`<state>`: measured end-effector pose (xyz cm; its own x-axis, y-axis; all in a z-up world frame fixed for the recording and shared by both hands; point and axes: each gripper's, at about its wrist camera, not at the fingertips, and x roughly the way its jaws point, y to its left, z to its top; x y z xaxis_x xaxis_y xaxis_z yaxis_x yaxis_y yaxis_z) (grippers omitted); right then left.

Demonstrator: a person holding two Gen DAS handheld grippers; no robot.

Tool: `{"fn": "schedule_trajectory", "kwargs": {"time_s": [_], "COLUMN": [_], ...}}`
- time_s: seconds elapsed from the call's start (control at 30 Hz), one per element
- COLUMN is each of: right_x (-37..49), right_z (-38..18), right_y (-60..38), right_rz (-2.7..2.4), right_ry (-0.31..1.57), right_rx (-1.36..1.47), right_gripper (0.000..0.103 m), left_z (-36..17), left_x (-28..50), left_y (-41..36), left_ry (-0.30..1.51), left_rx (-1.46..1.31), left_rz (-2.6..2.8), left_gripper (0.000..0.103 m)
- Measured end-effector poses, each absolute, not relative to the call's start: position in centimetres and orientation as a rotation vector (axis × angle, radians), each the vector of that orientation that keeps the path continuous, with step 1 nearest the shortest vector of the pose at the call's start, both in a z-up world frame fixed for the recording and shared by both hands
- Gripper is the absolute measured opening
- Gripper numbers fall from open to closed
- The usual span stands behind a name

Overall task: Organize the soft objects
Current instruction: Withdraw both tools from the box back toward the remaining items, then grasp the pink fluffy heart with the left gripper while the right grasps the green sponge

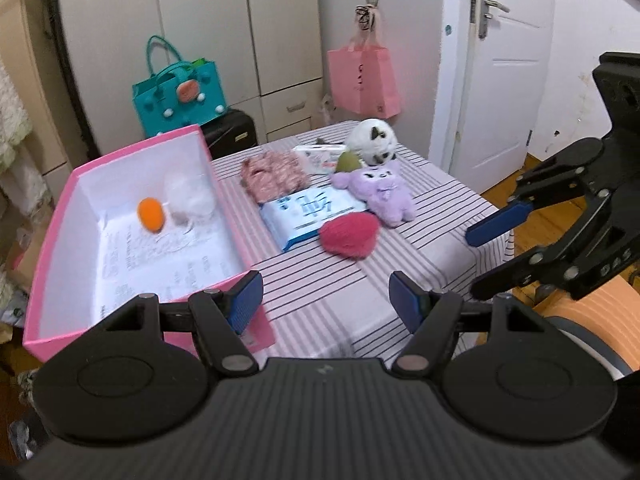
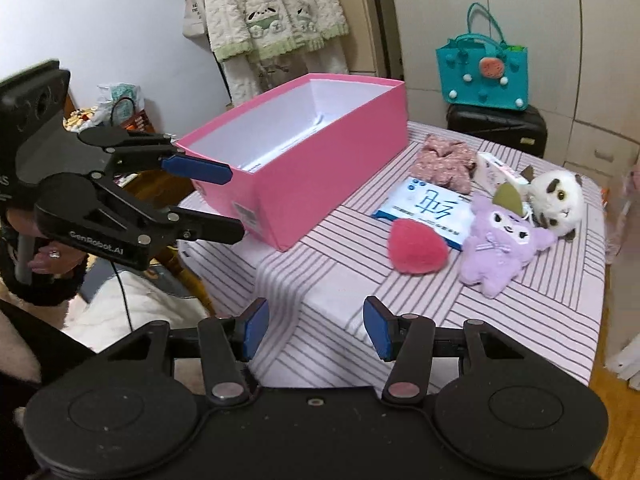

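Beige wardrobe [image 1: 208,20], white door [image 1: 508,68] (metal handle), wooden floor [image 1: 556,216], striped tablecloth [image 2: 520,320], pale walls [image 2: 100,20].

Striped table [image 1: 420,200]: pink box [image 1: 240,240], wipes pack [image 1: 304,212], plush toys [image 1: 384,196].

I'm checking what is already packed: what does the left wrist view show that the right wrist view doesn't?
Only the left wrist view looks into the pink box: an orange soft ball and a white fluffy piece lie on its floor, and a pink bag hangs on the wall. Only the right wrist view shows the cream garments hanging behind the box. Both show the red plush, purple plush, white plush, tissue pack and both open grippers, left and right.
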<state>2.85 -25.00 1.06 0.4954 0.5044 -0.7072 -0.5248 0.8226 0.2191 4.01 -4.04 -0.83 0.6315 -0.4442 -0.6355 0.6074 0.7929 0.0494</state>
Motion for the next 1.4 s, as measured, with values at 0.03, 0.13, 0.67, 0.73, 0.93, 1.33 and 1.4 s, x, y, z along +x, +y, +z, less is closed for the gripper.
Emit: {"fn": "schedule_trajectory", "kwargs": {"time_s": [0.03, 0.13, 0.67, 0.73, 0.93, 1.33, 1.4], "right_x": [2.8, 2.9, 6.2, 6.5, 6.8, 10.4, 11.5], "right_z": [0.5, -0.9, -5.0, -5.4, -6.4, -5.1, -4.8], "right_y": [-25.0, -25.6, -31.3, -31.9, -31.7, -32.6, -32.7], "right_rz": [0.611, 0.572, 0.367, 0.329, 0.297, 0.306, 0.322], "right_ry": [0.842, 0.809, 0.66, 0.635, 0.606, 0.594, 0.603], "right_rx": [-0.029, -0.037, 0.02, 0.02, -0.107, 0.004, 0.042], "right_gripper": [0.058, 0.058, 0.059, 0.059, 0.062, 0.065, 0.065], "left_z": [-1.1, -1.8, -5.9, -6.5, -8.7, -11.6, -11.6], "left_x": [4.1, 4.6, 8.3, 8.8, 10.2, 12.3, 12.4], "left_y": [-4.6, -5.9, -12.5, -13.3, -14.8, -14.5, -14.5], "left_ry": [0.645, 0.638, 0.568, 0.566, 0.552, 0.605, 0.608], "left_rx": [0.276, 0.29, 0.277, 0.271, 0.268, 0.166, 0.162], "left_rz": [-0.619, -0.621, -0.587, -0.585, -0.511, -0.424, -0.431], "left_gripper": [0.069, 0.069, 0.069, 0.069, 0.069, 0.068, 0.066]}}
